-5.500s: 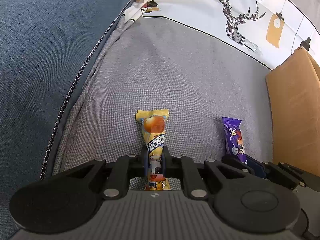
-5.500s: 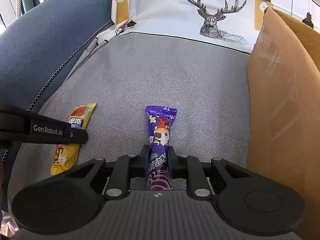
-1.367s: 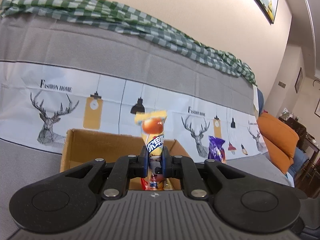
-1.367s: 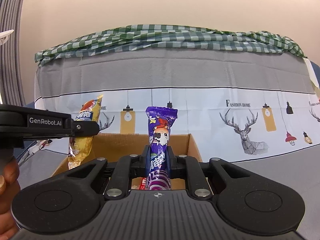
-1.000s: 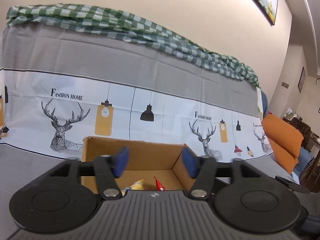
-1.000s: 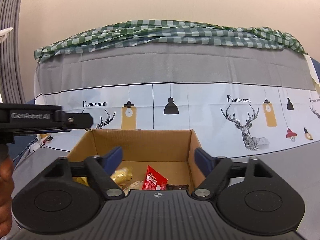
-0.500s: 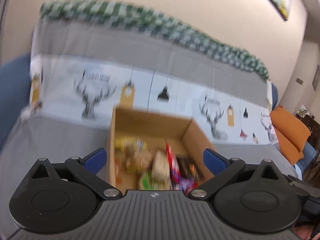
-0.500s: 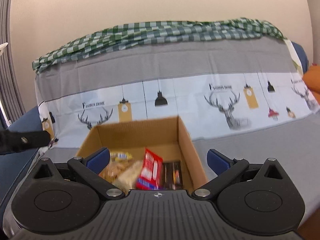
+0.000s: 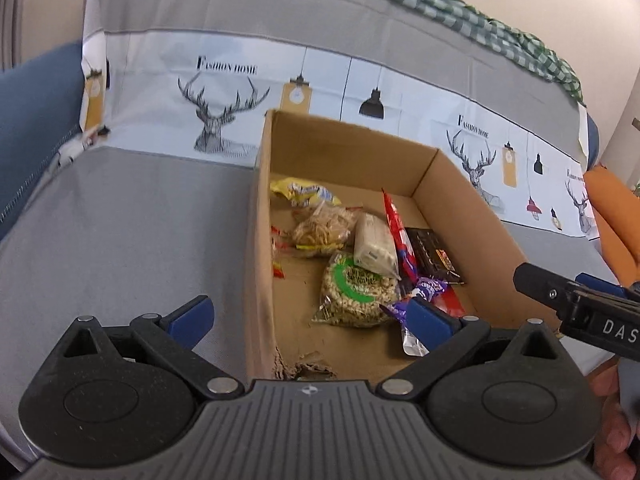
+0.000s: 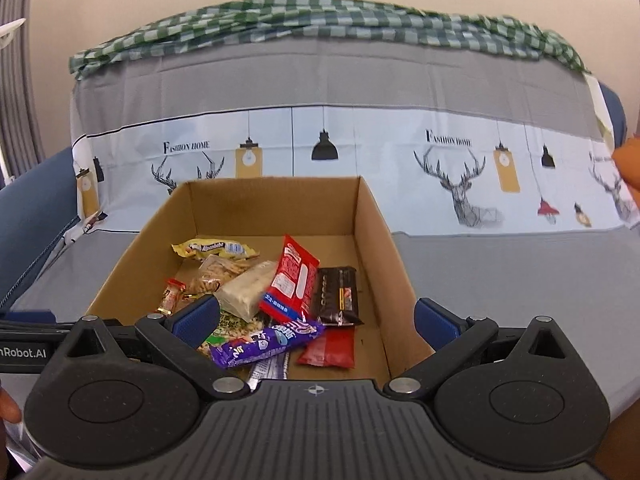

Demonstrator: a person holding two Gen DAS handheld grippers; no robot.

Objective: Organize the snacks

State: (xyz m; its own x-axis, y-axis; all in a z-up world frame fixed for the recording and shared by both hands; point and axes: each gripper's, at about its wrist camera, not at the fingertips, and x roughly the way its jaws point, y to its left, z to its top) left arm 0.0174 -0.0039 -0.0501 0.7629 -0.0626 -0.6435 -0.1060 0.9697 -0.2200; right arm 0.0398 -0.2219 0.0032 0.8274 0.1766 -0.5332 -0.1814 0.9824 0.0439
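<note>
An open cardboard box [image 9: 340,148] [image 10: 372,224] stands on the grey sofa seat and holds several snack packs. A purple snack pack [image 10: 266,343] [image 9: 426,288] lies near the box's front, beside a red pack [image 10: 294,280], a dark pack [image 10: 338,294] and a green-labelled bag [image 9: 354,294]. My left gripper [image 9: 310,318] is wide open and empty above the box's left wall. My right gripper [image 10: 316,318] is wide open and empty above the box's front. The orange snack pack is not visible to me.
The sofa back carries a deer-print cover [image 10: 460,184] and a green checked cloth [image 10: 320,16]. Grey seat [image 9: 120,232] extends left of the box. An orange cushion [image 9: 612,204] lies at the far right. The right gripper's body [image 9: 580,312] shows in the left wrist view.
Both grippers carried their snack packs from the seat up over the box, then opened and dropped them. Both have since tilted down toward the box and are open wider.
</note>
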